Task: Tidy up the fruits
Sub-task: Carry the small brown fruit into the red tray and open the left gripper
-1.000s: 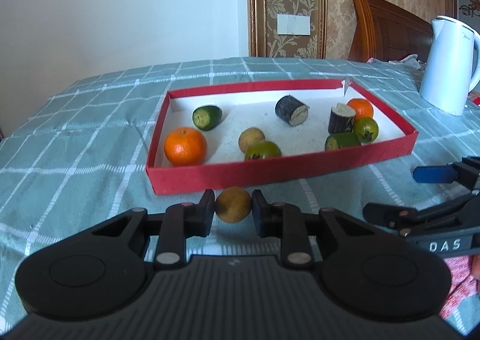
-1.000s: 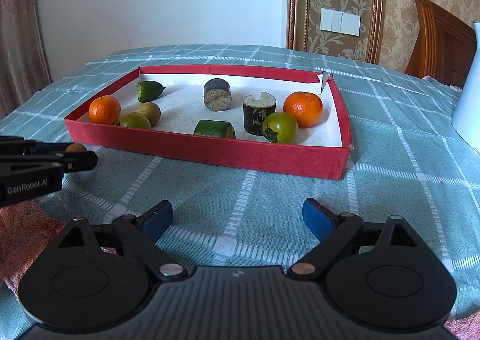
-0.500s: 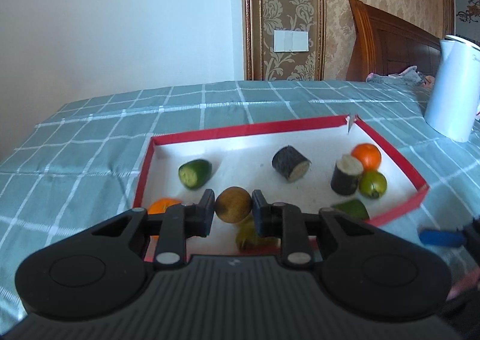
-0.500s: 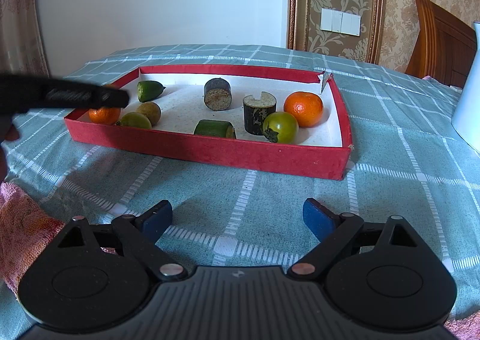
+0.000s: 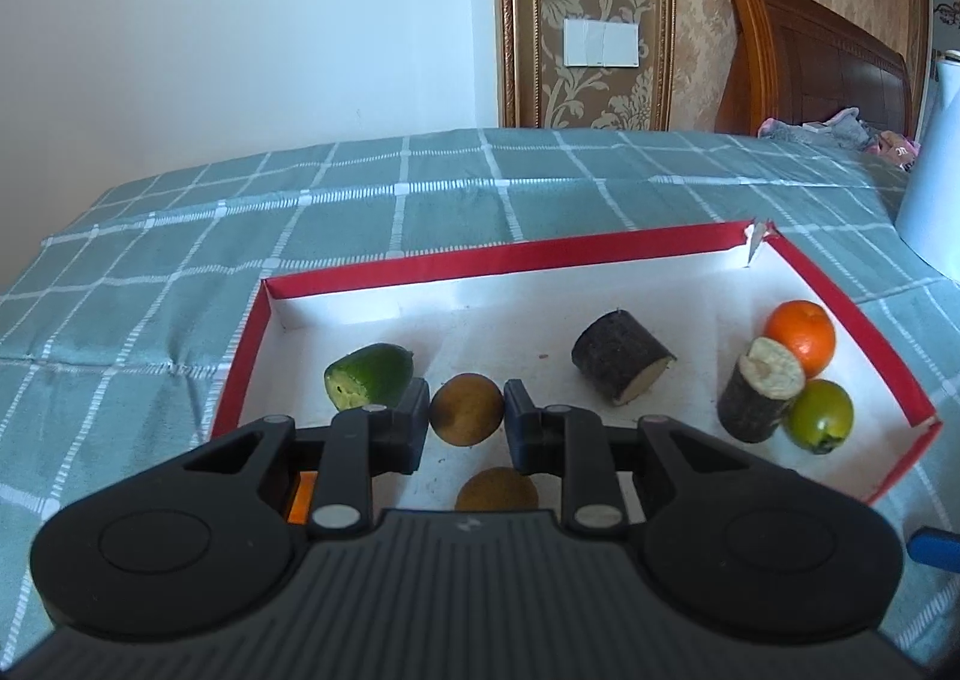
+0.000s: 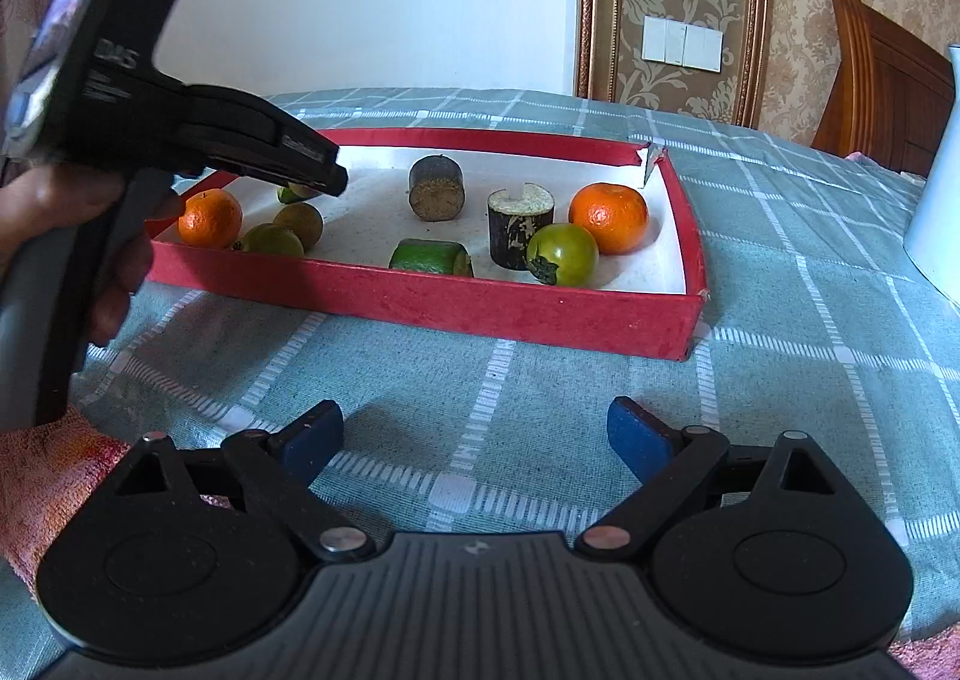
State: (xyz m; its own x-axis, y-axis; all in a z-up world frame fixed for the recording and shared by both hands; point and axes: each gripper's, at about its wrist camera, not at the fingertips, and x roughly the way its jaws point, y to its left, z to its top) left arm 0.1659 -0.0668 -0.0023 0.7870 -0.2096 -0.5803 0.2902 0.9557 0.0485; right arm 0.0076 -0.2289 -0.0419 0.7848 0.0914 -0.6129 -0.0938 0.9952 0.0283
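step: mid-delivery, I'd say. One brown fruit [image 5: 466,409] is being carried over the red tray [image 5: 543,254] and hasn't been set down yet.

left tongs [image 5: 467,415]: clamped on that brown fruit, one pad on each side. From the right wrist view they hang above the tray's left end, with the person's hand [image 6: 72,236] wrapped round the handle.

right tongs [image 6: 474,437]: wide open, nothing between the blue pads, parked low over the checked cloth on the tabletop [image 6: 780,272], on the near side of the tray.

where the fruit is: in the air over the tray's left half, just right of the cut green piece [image 5: 369,383]. Another brown fruit [image 5: 497,489] lies on the tray floor right below and nearer.

already in the tray: orange at the near left [image 6: 210,218], a green fruit [image 6: 271,240] beside it, two dark bark-covered stubs [image 5: 621,365] [image 5: 759,389], another orange [image 5: 801,336] and a green tomato-looking one [image 5: 821,416] bunched at the right end.

next move: looks like lowering toward a bare patch of white floor, probably the gap between the green piece and the lying stub, then opening the jaws. It's round, so a drop from height would let it roll into its neighbours; best to let go low.

elsewhere: white kettle [image 6: 936,188] at far right, well clear of the tray.
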